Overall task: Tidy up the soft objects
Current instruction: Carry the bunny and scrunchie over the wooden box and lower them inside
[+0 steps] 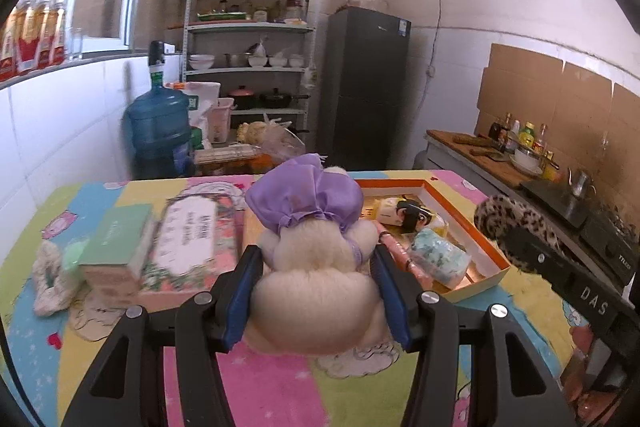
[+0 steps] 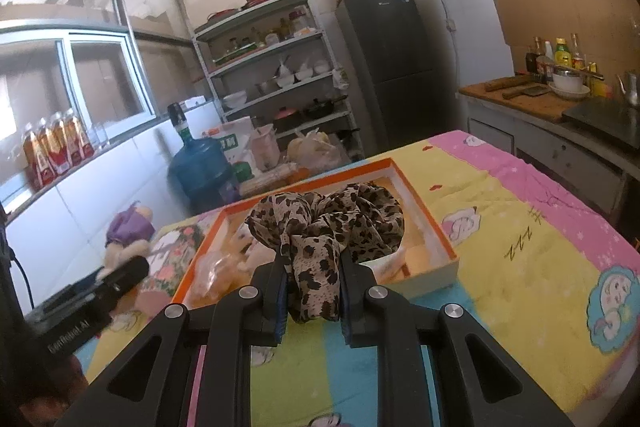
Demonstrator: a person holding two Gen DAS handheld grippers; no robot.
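Observation:
My left gripper (image 1: 316, 259) is shut on a cream plush toy with a purple bonnet (image 1: 312, 247), held above the table; the toy also shows in the right wrist view (image 2: 128, 239). My right gripper (image 2: 312, 267) is shut on a leopard-print scrunchie (image 2: 328, 223), held over the orange-rimmed shallow box (image 2: 444, 243). That box (image 1: 492, 259) holds several small soft items, among them a blue-and-white bundle (image 1: 436, 255) and a pink stick (image 1: 400, 251). The scrunchie shows at the right of the left wrist view (image 1: 508, 215).
A floral box (image 1: 188, 243), a green-topped box (image 1: 116, 247) and a white knitted piece (image 1: 50, 275) lie on the left of the colourful cloth-covered table (image 2: 520, 267). A water jug (image 1: 160, 123), shelves (image 1: 252, 67), fridge (image 1: 368, 83) and kitchen counter (image 2: 540, 107) stand beyond.

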